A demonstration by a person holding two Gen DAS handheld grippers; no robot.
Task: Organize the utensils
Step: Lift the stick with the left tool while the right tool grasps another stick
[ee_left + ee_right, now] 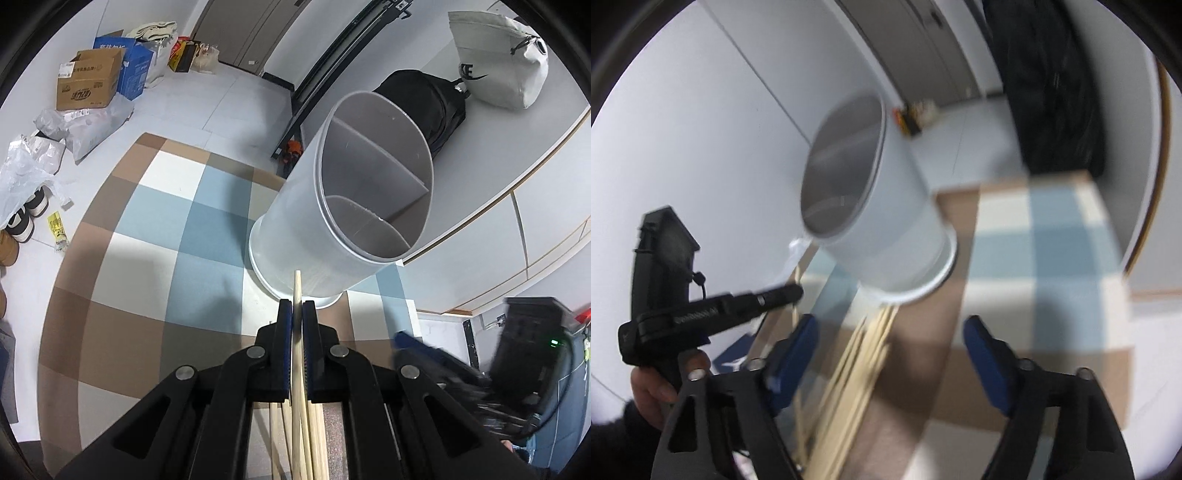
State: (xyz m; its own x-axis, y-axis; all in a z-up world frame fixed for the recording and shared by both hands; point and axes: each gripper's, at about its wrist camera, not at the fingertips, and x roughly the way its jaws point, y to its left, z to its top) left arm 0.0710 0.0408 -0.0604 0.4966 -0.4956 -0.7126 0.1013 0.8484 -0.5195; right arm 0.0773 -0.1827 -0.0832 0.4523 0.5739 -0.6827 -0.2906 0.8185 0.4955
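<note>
A single pale wooden chopstick point(297, 291) is pinched between the blue pads of the left gripper point(297, 308), whose fingers are closed tight on it; its tip pokes up past the fingertips toward the base of the utensil holder point(332, 229). The gripper tilts downward over the checked cloth point(155, 221) on the counter. Below it, a loose bundle of chopsticks point(857, 362) lies flat on the cloth, just in front of the holder. The holder is a white cylinder standing in a shallow white saucer point(938, 280), its inside split by partitions into compartments. The right gripper point(890, 354) also angles down, its fingers spread apart with the bundle beneath the gap and nothing pressed between the pads; that view is blurred. A hand point(653, 391) grips the left tool's handle at the edge. Farther off, a black backpack point(428, 107) and a white drawstring bag point(498, 62) rest on a white surface, and cardboard boxes point(92, 81) sit on the floor.
</note>
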